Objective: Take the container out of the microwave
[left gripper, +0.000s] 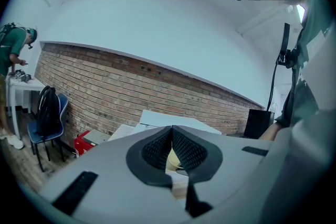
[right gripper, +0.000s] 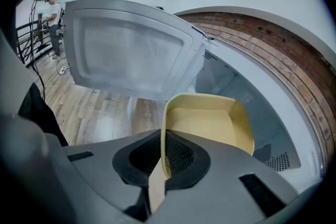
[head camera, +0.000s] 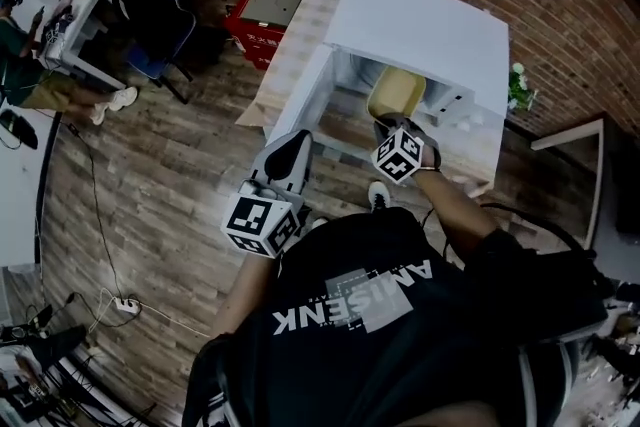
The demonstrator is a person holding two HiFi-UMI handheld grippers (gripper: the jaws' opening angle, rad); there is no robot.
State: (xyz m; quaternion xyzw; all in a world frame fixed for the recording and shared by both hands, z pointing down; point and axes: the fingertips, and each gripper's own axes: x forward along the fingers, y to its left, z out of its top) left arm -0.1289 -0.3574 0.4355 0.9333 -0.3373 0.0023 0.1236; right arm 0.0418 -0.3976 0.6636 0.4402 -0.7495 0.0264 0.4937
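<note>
The white microwave (head camera: 420, 25) stands on a wooden table with its door (head camera: 298, 100) swung open to the left. A pale yellow container (head camera: 397, 93) sits tilted at the mouth of the cavity. My right gripper (head camera: 392, 123) is shut on its near wall. In the right gripper view the container (right gripper: 210, 123) rises from between the pads of the right gripper (right gripper: 164, 152), with the open door (right gripper: 131, 52) behind it. My left gripper (head camera: 290, 147) hangs beside the door, shut with nothing held. In its own view the left gripper (left gripper: 171, 134) points level at the microwave (left gripper: 157, 119).
A red box (head camera: 262, 25) and a blue chair (head camera: 160, 15) stand by the brick wall at the back left. A person (head camera: 20, 55) works at a white desk at far left. A power strip (head camera: 125, 305) and cable lie on the wooden floor.
</note>
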